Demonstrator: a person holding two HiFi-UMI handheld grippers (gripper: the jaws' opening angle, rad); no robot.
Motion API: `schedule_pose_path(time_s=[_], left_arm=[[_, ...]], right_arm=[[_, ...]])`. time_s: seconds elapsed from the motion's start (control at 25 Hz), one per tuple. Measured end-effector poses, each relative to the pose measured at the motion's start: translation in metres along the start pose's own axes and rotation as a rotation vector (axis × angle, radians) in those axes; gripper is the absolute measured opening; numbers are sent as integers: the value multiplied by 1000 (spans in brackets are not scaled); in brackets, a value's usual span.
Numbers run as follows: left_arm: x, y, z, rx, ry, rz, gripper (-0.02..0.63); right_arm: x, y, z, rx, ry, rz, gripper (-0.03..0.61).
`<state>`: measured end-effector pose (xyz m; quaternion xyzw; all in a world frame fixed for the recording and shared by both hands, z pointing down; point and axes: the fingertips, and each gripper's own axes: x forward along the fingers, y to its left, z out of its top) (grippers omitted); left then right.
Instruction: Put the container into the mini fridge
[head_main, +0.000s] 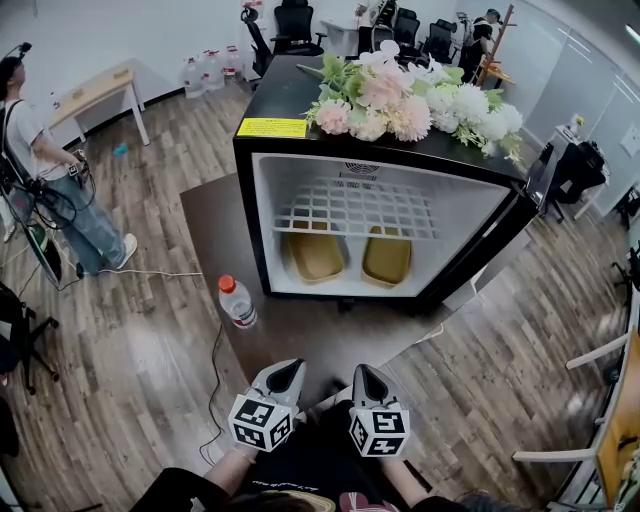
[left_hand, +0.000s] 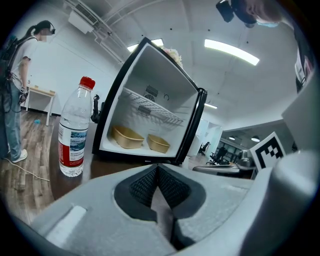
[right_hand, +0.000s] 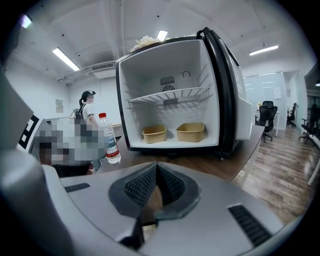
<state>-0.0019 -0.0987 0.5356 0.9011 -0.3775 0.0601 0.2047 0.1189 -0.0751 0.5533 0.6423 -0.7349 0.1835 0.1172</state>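
Left gripper (head_main: 285, 376): fingers closed on nothing, held low near the person's body
Right gripper (head_main: 366, 380): fingers closed too, empty, just beside the left one
Containers: the left container (head_main: 315, 255) and the right container (head_main: 387, 258), both tan, stand inside the mini fridge (head_main: 262, 215) on its floor, under the wire shelf (head_main: 355, 210) — none is on the bench (head_main: 300, 340)
Door (right_hand: 239, 115): open
Stage: placing seems finished; probably only the door remains
Risk: a careless reach forward can knock over the water bottle (head_main: 238, 302) near the fridge corner — it is tall
Risk: a hard push on the door can shake the flowers (head_main: 410, 100) on top
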Motion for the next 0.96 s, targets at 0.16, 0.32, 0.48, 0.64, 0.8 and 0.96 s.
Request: schedule_pose_path(time_s=[0.16,0.32,0.48,0.64,0.8,0.96], left_arm=[[-1,0,1,1,-7,6,8],[-1,-1,1,-4,-11,11,8],[0,-3,0,-4,-12,5,8],[0,-2,0,-5,-15,7,8],[-1,0,1,-7,-18,18,8],[-4,4,-1,-18,-19,38,8]], right_arm=[[-3,-1,0,8,-4,-7,8],[-7,-5,-1,13,-8,-15,8],[-10,-7,-2,24,-12,-25,8],[-10,-9,-2,28,-17,-30,8],[-10,-11,-3,36,-18,-36,8],[-11,-13,-5,34,-12,-44,8]])
